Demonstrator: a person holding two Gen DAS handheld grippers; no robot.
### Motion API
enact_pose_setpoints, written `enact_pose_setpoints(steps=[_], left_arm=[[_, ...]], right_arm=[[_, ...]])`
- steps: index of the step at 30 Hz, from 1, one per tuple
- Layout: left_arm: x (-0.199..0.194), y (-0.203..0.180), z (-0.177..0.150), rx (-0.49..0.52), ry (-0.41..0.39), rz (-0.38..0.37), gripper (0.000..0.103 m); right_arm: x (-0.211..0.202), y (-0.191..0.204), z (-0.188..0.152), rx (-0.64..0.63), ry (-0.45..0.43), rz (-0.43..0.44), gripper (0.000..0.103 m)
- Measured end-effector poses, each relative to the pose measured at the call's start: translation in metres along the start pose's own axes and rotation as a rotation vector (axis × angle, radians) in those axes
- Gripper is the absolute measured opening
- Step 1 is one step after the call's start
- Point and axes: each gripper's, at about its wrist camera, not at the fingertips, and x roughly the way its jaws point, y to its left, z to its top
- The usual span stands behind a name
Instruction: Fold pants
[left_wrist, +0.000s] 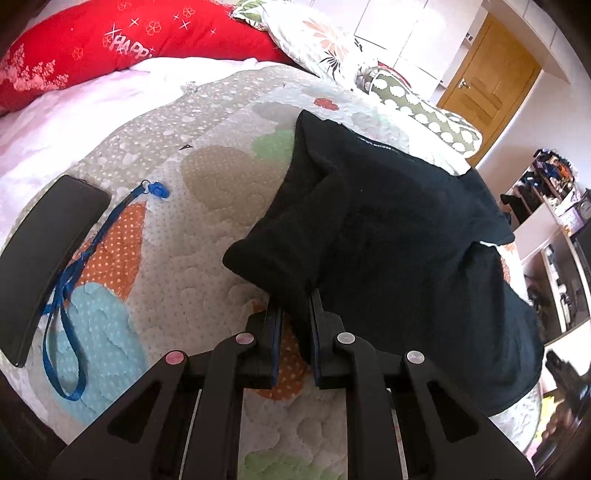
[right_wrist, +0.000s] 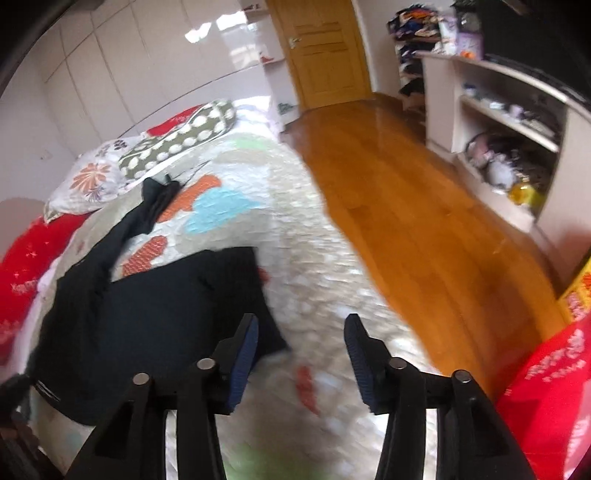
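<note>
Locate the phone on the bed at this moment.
The phone shows only in the left wrist view, at the far left on the quilt, beside the blue lanyard and well left of the pants.

pants: matt black cloth, soft | quilt: stitched, puckered cotton look | floor: glossy wood | left gripper: matt black plastic, ribbed blue pads
</note>
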Motion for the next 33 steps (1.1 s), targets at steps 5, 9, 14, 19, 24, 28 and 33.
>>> enact_pose_setpoints(steps=[5,9,14,19,24,28,33], left_arm=[[0.003,0.004,-0.001,-0.013,0.011,-0.001,0.012],[-0.009,0.0,-0.004,0.006,-0.017,-0.008,0.012],[-0.009,-0.003,-0.014,0.027,-0.021,0.008,0.012],[-0.021,0.005,-0.017,0.009,-0.005,-0.014,0.012],[-0.049,0.007,-0.015,0.08,-0.056,0.065,0.019],[-0.056,0.005,-0.008,0.083,-0.097,0.046,0.048],[-0.043,-0.01,0.003,0.086,-0.094,0.029,0.048]], right_arm=[[0.04,0.021,-0.001,0.0,0.054,0.126,0.038],[0.007,0.024,-0.001,-0.029,-0.03,0.147,0.017],[0.0,0.025,-0.009,-0.081,-0.014,0.021,0.017],[0.009,0.027,-0.014,-0.092,0.036,-0.087,0.028],[-0.028,0.039,-0.004,-0.113,-0.086,-0.14,0.044],[-0.033,0.074,-0.002,-0.176,-0.081,0.051,0.048],[-0.011,0.129,-0.021,-0.29,-0.001,0.207,0.048]])
